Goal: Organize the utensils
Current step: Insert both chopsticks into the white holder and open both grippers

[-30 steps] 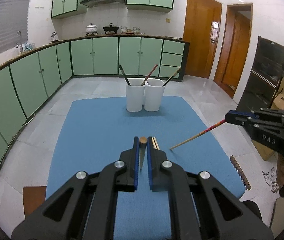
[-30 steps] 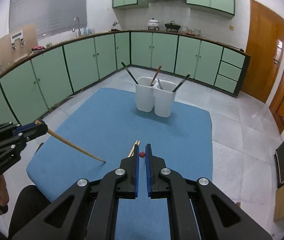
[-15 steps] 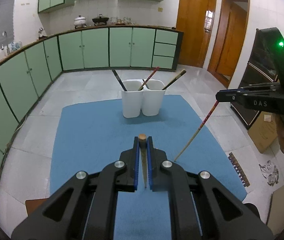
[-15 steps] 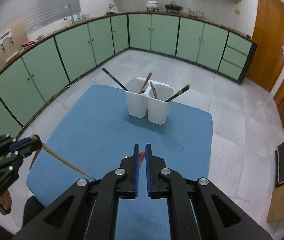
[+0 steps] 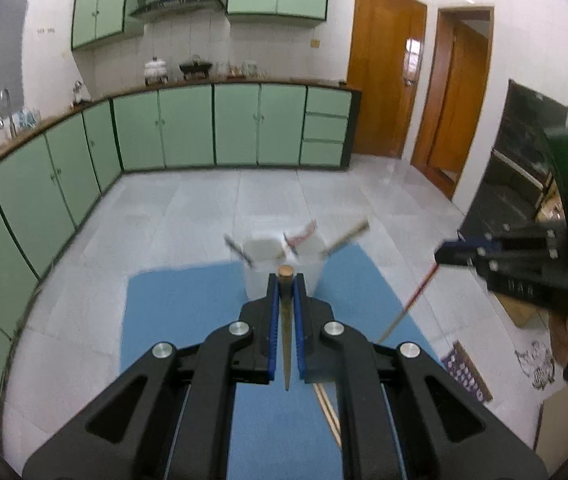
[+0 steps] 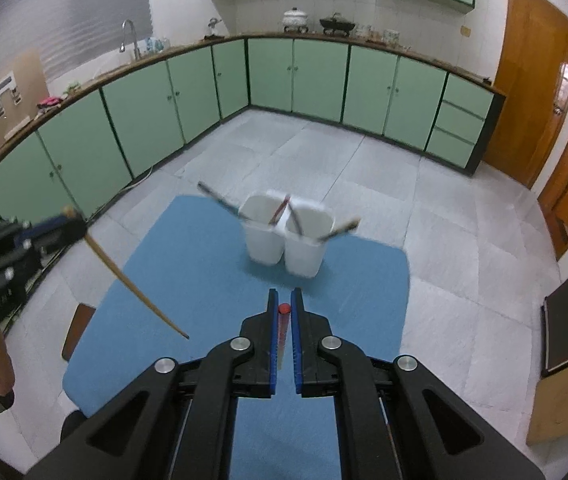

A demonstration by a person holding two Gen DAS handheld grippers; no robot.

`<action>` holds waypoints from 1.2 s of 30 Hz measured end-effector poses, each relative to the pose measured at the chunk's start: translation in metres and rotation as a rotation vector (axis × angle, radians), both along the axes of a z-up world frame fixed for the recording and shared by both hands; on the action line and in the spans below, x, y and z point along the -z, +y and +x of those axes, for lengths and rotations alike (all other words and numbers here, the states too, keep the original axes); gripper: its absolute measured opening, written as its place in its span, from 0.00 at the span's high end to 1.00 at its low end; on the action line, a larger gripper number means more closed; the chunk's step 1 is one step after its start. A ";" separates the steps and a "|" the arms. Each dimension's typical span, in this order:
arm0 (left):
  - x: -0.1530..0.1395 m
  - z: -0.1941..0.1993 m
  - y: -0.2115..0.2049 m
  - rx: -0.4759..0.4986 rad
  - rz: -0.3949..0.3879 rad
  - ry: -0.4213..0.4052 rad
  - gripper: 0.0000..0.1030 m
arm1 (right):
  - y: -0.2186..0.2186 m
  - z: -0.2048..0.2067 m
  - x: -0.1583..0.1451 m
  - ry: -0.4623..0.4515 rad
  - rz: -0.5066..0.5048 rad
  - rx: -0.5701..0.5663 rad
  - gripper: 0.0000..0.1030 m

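Already stored: we count four utensils standing in the two white holders point(image 6: 284, 236), which sit side by side on the blue mat point(image 6: 188, 256); one dark stick leans out of the left cup, one wooden-ended stick leans out of the right cup, and two more cross near the wall between the cups.
Left gripper point(image 5: 285, 280): we keep its jaws nearly closed on a wooden chopstick point(image 5: 285, 332); the round end shows just past the fingertips and the thin point hangs down toward the mat, on our side of the holders.
Right gripper point(image 6: 284, 296): its jaws are pressed together on a red chopstick point(image 6: 282, 328), the red cap showing between the blue pads, also on our side of the holders.
Position of both sticks: they are in the air, near the holders but not yet over the cup mouths, as far as we can judge.
Still on the mat: we see one more pair of light chopsticks point(image 5: 325, 408) lying well in front of the holders, partly hidden under the left gripper.
Done so far: we judge the task more than half done, because most utensils are already in the cups.
Left to do: we must bring each held stick over a cup, lower it in, let it go, and then collect the last pair.
Not clear: which cup each stick belongs to we cannot tell; the holders are blurred.
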State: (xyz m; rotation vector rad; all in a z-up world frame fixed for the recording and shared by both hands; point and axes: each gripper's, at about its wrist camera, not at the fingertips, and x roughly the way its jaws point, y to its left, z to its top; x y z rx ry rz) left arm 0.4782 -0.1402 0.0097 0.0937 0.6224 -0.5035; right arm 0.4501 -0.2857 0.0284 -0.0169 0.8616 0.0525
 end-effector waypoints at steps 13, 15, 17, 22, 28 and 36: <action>-0.071 0.090 -0.058 -0.086 -0.065 -0.185 0.94 | -0.016 0.075 -0.111 -0.238 0.006 0.098 0.94; -0.061 0.106 -0.065 -0.102 -0.067 -0.180 0.94 | -0.020 0.091 -0.104 -0.243 0.007 0.116 0.94; -0.044 0.126 -0.072 -0.122 -0.073 -0.158 0.94 | -0.026 0.109 -0.087 -0.236 0.015 0.135 0.94; -0.005 0.158 -0.078 -0.163 -0.075 -0.120 0.94 | -0.042 0.149 -0.034 -0.185 0.039 0.164 0.94; 0.042 0.184 -0.087 -0.153 -0.011 -0.065 0.94 | -0.054 0.175 0.028 -0.100 0.061 0.179 0.94; 0.050 0.175 -0.065 -0.189 -0.006 -0.083 0.48 | -0.065 0.162 0.051 -0.122 0.110 0.208 0.92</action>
